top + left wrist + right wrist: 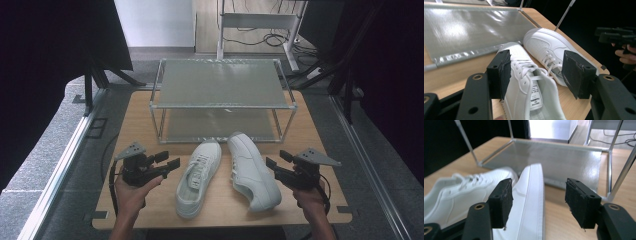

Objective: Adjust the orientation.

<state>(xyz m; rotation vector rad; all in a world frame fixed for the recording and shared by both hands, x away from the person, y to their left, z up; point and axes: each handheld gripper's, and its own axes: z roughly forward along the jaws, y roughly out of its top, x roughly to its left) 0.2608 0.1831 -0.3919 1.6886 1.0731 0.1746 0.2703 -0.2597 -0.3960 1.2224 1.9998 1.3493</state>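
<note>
Two white lace-up leather sneakers are laid side by side on the wooden tabletop, flanked by the left hand-held gripper and right hand-held gripper, both held spread apart and empty.

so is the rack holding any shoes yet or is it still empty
Empty. Both shelves of the rack are bare; the left shoe and right shoe sit upright on the table in front of it.

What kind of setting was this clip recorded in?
Probably a lab or data-collection rig rather than a home. A small wooden table stands between black curtains, with cables trailing over the floor behind. On it are only a two-tier wire rack and a pair of white sneakers, staged between hand-held grippers.
</note>
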